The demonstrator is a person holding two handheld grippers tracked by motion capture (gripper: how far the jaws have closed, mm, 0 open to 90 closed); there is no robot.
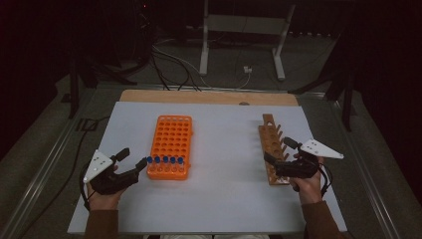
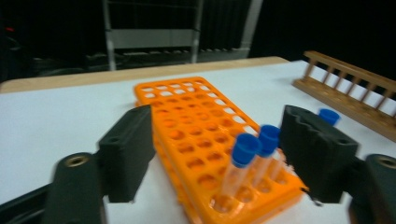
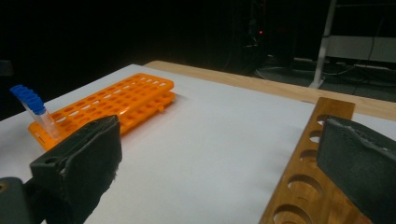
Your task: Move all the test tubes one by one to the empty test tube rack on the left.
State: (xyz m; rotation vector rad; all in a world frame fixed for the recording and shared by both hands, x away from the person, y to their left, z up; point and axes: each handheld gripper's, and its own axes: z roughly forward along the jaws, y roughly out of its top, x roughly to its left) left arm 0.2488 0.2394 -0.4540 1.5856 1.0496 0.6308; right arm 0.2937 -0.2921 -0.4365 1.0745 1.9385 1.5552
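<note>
**Both grippers open, tubes standing in the orange rack**

Your left gripper (image 1: 133, 160) sits at the near-left corner of the orange plastic tube rack with its grid of round holes (image 1: 171, 140), and its black jaws stand apart. In the left gripper view, that gripper (image 2: 217, 154) frames the rack's (image 2: 187, 116) near end, and the clear tubes with blue caps (image 2: 245, 154) stand upright in the front row between the jaws, with neither pad pressing on them. One more blue cap peeks out behind the right-hand jaw.

From above, the blue-capped tubes (image 1: 164, 161) fill the rack's nearest row in a line, and the other holes look empty. The rack lies on the white table top (image 1: 224, 189), left of centre.

Your right gripper (image 1: 279, 153) hovers at the near end of the long wooden rack with a single row of round holes and pegs (image 1: 271, 144), which lies on the right side of the table, well apart from the orange rack. In the right gripper view, that gripper (image 3: 219, 154) has its jaws wide apart with nothing between them; the wooden rack (image 3: 308, 177) runs under the right-hand jaw, and the orange rack (image 3: 121, 100) with its tubes (image 3: 35, 109) shows far off at the left.
</note>
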